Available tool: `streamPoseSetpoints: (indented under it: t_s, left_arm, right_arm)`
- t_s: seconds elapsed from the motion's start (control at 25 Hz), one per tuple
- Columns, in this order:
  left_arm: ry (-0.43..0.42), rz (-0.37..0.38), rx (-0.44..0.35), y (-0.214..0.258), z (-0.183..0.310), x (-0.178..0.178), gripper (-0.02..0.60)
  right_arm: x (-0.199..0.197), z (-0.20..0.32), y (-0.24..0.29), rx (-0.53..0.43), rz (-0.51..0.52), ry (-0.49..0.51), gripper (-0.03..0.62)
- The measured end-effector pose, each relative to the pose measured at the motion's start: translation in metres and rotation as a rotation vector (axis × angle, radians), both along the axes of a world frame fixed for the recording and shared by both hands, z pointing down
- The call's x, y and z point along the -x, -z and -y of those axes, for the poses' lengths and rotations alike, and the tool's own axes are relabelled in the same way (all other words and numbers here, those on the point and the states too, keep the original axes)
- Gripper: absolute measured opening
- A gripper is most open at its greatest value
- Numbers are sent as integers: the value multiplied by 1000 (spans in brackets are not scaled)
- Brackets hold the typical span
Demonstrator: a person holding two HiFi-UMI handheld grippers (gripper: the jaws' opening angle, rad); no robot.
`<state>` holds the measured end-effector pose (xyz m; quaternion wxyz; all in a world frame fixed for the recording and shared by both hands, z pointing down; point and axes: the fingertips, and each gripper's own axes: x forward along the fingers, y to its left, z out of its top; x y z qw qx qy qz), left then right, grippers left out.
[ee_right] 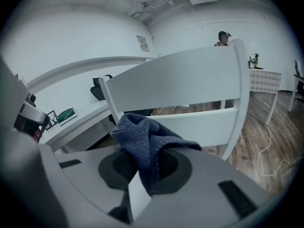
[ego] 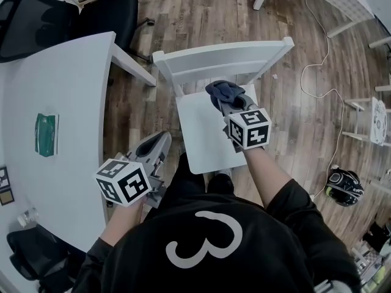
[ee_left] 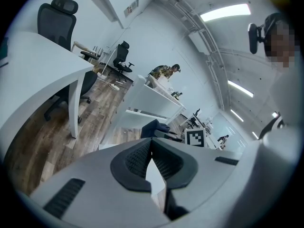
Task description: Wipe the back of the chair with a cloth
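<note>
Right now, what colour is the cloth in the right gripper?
The cloth is dark blue, clearest in the right gripper view.

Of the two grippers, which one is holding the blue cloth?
The right gripper: its jaws are shut on the blue cloth, near the white chair. The left gripper has its jaws together on nothing.

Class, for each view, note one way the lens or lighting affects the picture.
Head view: the fisheye bends the floorboards and the chair's top rail. Left gripper view: the ceiling strip lights blow out to glare, and the corners go black. Right gripper view: the cloth is sharp; the chair rails curve.
</note>
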<state>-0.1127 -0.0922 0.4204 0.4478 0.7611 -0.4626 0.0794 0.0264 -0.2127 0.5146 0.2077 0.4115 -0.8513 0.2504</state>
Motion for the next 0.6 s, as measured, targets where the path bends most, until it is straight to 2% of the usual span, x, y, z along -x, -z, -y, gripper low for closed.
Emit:
streamPoseSetpoints:
  t_s: [0.32,0.6]
  left_arm:
    - [67,12,4,2,-3,34,14]
    - [113,25,24,-5,-10,55,14]
  right_arm:
    - [75,-6,-13,22,5,131,54]
    - [109,-2,-38,59,-18,181,54]
